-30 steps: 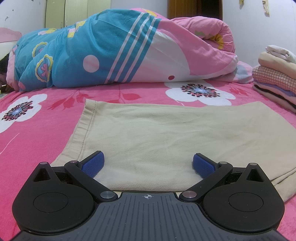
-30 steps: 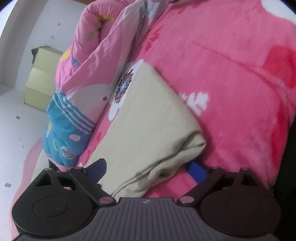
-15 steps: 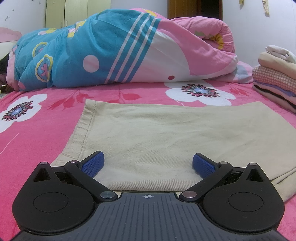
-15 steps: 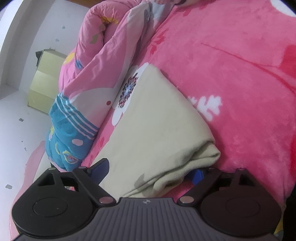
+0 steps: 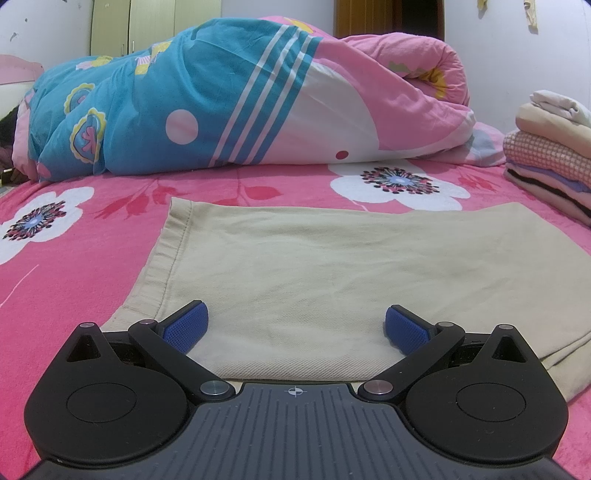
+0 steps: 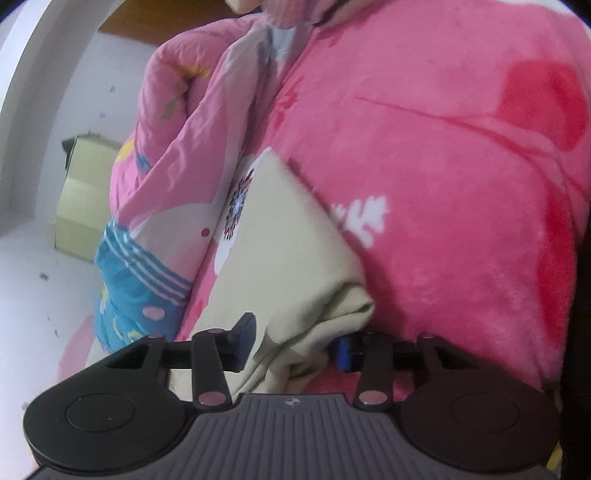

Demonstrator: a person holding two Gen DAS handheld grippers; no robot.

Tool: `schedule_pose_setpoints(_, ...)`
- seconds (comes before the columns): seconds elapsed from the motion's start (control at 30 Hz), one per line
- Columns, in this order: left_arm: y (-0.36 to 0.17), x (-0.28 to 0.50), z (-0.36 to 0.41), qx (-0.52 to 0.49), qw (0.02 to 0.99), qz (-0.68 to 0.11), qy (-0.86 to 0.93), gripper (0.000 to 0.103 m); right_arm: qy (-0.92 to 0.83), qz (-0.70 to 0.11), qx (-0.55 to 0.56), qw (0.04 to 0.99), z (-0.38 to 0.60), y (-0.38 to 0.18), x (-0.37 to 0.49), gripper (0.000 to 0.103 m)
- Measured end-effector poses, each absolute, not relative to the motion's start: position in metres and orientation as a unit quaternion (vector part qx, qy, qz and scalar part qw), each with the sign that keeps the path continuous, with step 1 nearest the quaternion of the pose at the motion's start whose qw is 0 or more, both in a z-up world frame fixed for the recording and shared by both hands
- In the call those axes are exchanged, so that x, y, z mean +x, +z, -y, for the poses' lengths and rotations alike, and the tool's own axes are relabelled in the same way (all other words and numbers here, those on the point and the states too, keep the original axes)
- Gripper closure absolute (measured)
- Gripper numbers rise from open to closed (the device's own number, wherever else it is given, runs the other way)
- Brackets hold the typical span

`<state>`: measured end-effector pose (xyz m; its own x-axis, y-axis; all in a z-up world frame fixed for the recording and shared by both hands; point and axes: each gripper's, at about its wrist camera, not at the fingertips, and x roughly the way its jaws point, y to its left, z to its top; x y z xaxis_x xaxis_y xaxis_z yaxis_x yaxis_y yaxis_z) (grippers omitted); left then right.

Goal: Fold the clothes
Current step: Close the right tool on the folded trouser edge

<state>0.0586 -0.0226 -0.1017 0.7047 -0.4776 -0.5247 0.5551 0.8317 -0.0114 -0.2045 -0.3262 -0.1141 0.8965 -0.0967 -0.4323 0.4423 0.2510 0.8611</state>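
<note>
At the bottom of the left wrist view, the left claw (image 5: 294, 325) stands wide open with nothing between its blue pads (image 5: 186, 325), low over the near edge of the beige garment (image 5: 332, 266). At the bottom of the right wrist view, the right claw (image 6: 295, 345) is closing around the bunched corner of that same garment (image 6: 295, 258); the cloth lies between the pads, but they do not look pressed onto it yet, and this view is blurred.

The garment lies flat on the pink flowered bed cover (image 5: 66, 266), filling the middle of the left view, its hemmed edge running up the left side. At lower right a second layer shows under the top one, so I judge it already folded at least once. A further fold, and probably a move to the stack, looks still to be done, with the right claw taking the corner for that.

Farther back, at the right edge of the left view, a stack of folded clothes (image 5: 550, 155) sits on the bed, which suggests several pieces are finished. Across the upper part of the frame lies a rolled blue and pink quilt (image 5: 221, 103), and behind it pale wardrobe doors (image 5: 147, 26) at upper left. No basket, box or other container shows in either view.
</note>
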Motion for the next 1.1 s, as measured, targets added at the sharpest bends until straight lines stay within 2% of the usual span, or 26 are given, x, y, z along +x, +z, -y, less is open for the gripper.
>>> schedule_pose_setpoints(0.33,-0.102,0.059,0.023,0.074,0.920,-0.262,-0.280,0.000,-0.180,-0.128,0.562,0.797,0.330,-0.113,-0.186,0.058)
schedule_pose_setpoints(0.87,-0.102,0.058,0.023,0.074,0.920,-0.262,-0.280,0.000,-0.164,-0.153,0.495,0.839,0.306,-0.105,-0.172,0.053)
schedule_pose_setpoints(1.1,-0.102,0.058,0.023,0.074,0.920,-0.262,-0.280,0.000,-0.168,-0.134,0.520,0.827,0.320,-0.111,-0.162,0.059)
